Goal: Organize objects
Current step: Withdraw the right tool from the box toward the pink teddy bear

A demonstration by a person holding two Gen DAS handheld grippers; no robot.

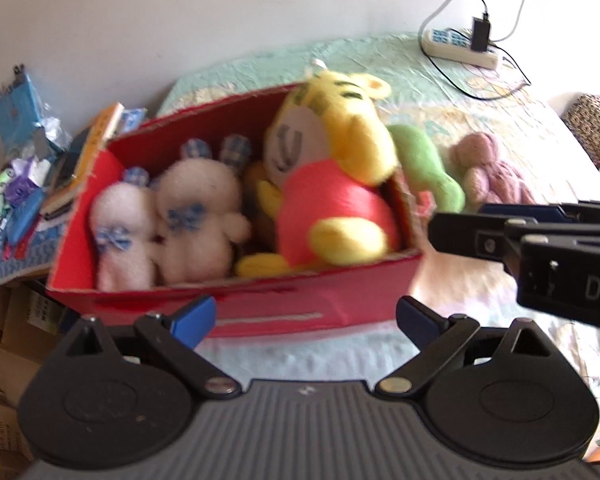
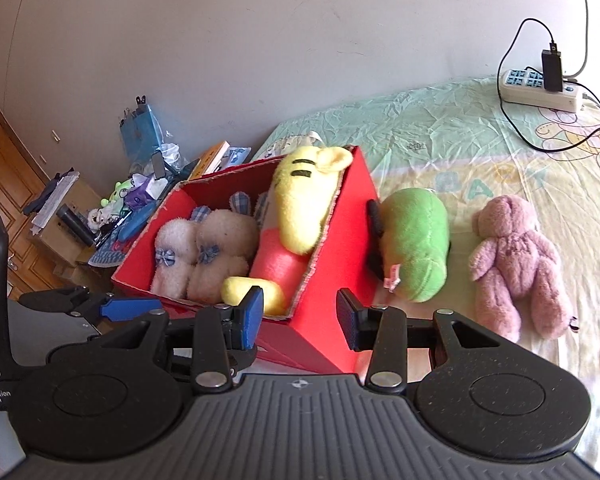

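Observation:
A red cardboard box (image 1: 284,312) (image 2: 348,248) stands on the bed. It holds two white plush bunnies (image 1: 172,216) (image 2: 204,256) and a yellow tiger plush in red (image 1: 340,184) (image 2: 300,208). A green plush (image 1: 424,164) (image 2: 416,244) and a pink teddy bear (image 1: 488,172) (image 2: 516,264) lie on the sheet right of the box. My left gripper (image 1: 305,318) is open and empty just before the box's near wall. My right gripper (image 2: 300,316) is open and empty at the box's near right corner; it also shows in the left wrist view (image 1: 500,232).
A white power strip (image 1: 460,46) (image 2: 540,90) with a plugged charger and cables lies at the bed's far right. Left of the bed, a cluttered stand holds books, blue packets and small toys (image 1: 28,168) (image 2: 140,184). A wall runs behind.

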